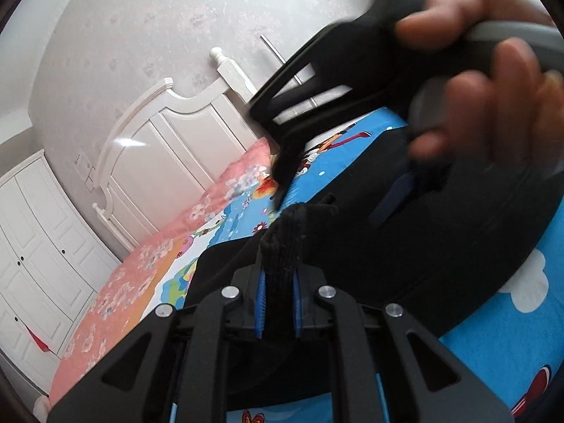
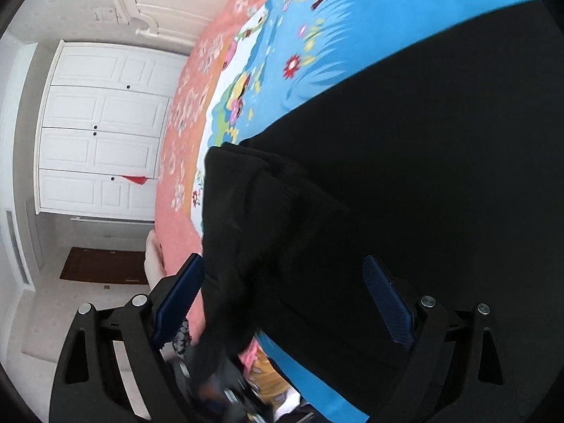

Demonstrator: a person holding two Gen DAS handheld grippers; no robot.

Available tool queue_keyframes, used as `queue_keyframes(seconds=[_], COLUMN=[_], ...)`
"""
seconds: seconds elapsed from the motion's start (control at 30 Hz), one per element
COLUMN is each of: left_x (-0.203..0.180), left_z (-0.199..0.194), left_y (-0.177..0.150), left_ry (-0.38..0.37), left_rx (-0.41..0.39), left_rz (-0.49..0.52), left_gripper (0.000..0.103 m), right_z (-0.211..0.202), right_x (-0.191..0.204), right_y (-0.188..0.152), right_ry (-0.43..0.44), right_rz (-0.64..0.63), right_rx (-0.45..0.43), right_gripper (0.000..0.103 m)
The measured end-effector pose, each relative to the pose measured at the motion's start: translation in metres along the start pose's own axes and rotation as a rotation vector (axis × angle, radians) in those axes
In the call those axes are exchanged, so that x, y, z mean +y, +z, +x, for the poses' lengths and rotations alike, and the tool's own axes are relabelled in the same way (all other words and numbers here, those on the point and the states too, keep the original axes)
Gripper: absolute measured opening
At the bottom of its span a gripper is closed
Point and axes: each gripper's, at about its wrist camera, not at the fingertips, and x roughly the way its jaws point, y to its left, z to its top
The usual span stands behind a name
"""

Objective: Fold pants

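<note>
Cartoon bedsheet (image 2: 352, 28) under black pants (image 2: 405, 176); left gripper (image 1: 278, 303) clenched on hem, right gripper (image 2: 285, 299) released above.

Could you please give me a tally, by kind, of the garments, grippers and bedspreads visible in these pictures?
Pants: 1
Grippers: 2, the left gripper and the right gripper
Bedspreads: 1
Total: 4

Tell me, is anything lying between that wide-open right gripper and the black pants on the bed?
Nothing visible does. The right gripper stands open directly over the black pants, with only dark fabric between its blue pads. The left gripper is shut on a bunch of the same pants.
</note>
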Motion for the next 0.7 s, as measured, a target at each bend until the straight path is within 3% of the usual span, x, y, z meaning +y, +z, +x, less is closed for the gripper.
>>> queue_keyframes(seconds=[0.03,0.07,0.17,0.27,0.43,0.53,0.7], left_x=[-0.001,-0.003,-0.012,-0.018,-0.048,-0.077,-0.119], left_z=[-0.002,-0.004,0.005,0.006,0.004,0.008,0.024], left_y=[-0.001,-0.002,0.001,0.002,0.039,0.052,0.054], left_ry=[0.000,0.000,0.000,0.020,-0.025,-0.080,-0.163], left_rx=[-0.004,-0.010,-0.007,-0.008,-0.093,-0.119,-0.069], left_rz=[0.008,0.022,0.055,0.089,0.148,0.171,0.222], left_gripper=[0.011,0.011,0.011,0.011,0.012,0.012,0.012], right_z=[0.006,0.012,0.011,-0.021,-0.080,-0.090,-0.090], right_x=[0.003,0.005,0.006,0.006,-0.023,-0.051,-0.073], right_y=[0.003,0.006,0.009,0.008,0.005,0.002,0.003], right_ry=[-0.013,-0.038,-0.079,-0.084,-0.102,-0.145,-0.098], right_rz=[-0.010,-0.018,-0.045,-0.099,-0.093,-0.075,-0.059], right_rx=[0.001,-0.003,-0.029,-0.093,-0.183,-0.185,-0.184], right_gripper=[0.081,0.065,0.034,0.029,0.026,0.026,0.023])
